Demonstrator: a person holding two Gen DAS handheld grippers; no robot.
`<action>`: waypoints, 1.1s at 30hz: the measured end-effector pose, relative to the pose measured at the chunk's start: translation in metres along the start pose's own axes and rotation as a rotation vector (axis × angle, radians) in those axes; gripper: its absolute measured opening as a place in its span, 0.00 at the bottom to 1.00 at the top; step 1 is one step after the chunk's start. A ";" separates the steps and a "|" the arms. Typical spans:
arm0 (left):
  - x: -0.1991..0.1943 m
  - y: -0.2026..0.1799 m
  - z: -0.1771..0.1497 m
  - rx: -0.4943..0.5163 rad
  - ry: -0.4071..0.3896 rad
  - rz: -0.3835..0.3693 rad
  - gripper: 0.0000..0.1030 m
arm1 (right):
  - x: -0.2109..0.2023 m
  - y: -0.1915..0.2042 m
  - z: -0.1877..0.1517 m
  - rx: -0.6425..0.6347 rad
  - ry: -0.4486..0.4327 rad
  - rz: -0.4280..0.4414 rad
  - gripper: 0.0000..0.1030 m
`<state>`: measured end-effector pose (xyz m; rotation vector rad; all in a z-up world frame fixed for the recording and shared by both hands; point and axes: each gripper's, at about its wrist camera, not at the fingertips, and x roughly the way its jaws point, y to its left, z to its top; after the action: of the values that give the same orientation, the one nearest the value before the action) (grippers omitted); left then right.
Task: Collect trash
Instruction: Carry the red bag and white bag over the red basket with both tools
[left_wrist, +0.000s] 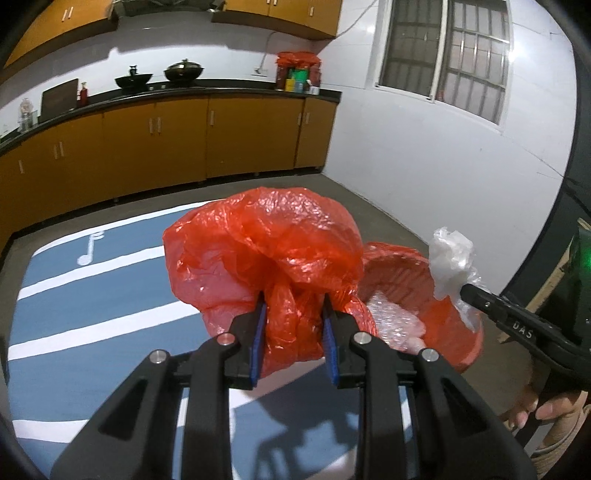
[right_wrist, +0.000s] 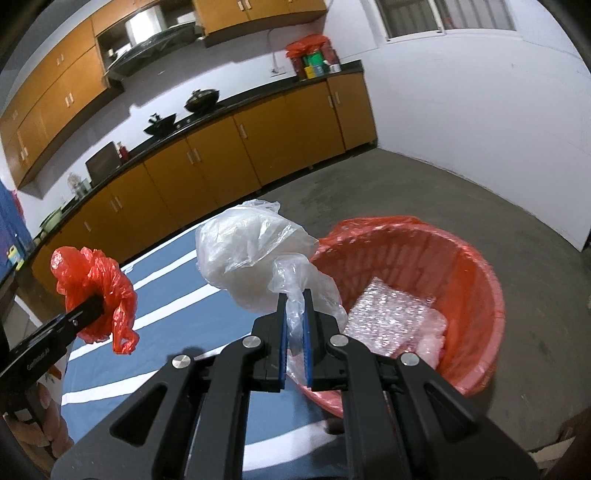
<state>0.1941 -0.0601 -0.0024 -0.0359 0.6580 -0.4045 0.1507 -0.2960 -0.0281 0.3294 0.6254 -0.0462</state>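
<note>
A: Room layout, largest items first?

B: Kitchen. White walls (left_wrist: 424, 147), a barred window (left_wrist: 443, 55) at upper right, and a grey concrete floor (right_wrist: 443, 192). Orange cabinets (left_wrist: 177, 140) run under a dark counter (left_wrist: 221, 90), with more cabinets overhead. Two woks (left_wrist: 183, 70) stand on the counter; at its far end, a group of containers sits under a red bag.

A: Work surface?

B: Blue sheet with white stripes (left_wrist: 92, 291) and a white music note, spread below both grippers.

A: Trash container?

B: Red basket (right_wrist: 476, 295) lined with red plastic, standing beside the blue sheet on the right. Bubble wrap (right_wrist: 388, 317) lies inside it.

A: Left gripper?

B: Left gripper (left_wrist: 293, 310) is raised above the sheet, pointing forward. Its jaws are pinched on the gathered neck of a crumpled red plastic bag (left_wrist: 266, 243), which billows out ahead of the blue pads.

A: Right gripper?

B: Right gripper (right_wrist: 295, 306) is held next to the basket's near rim. Its jaws are nearly together, clamping a twisted tail of a clear plastic bag (right_wrist: 251, 251). The bulk of that bag hangs ahead of the fingertips, just left of the basket's opening.

A: Spacing between the two?

B: Side by side, apart, each with its own bag.
</note>
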 end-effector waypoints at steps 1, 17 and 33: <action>0.001 -0.005 0.000 0.003 0.001 -0.012 0.26 | -0.003 -0.004 0.000 0.006 -0.005 -0.008 0.07; 0.032 -0.050 0.003 0.041 0.040 -0.142 0.26 | -0.021 -0.040 -0.003 0.066 -0.062 -0.122 0.07; 0.078 -0.090 0.005 0.056 0.105 -0.231 0.28 | -0.016 -0.055 0.007 0.126 -0.070 -0.160 0.07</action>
<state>0.2208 -0.1725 -0.0299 -0.0379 0.7482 -0.6503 0.1337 -0.3516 -0.0296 0.3974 0.5794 -0.2502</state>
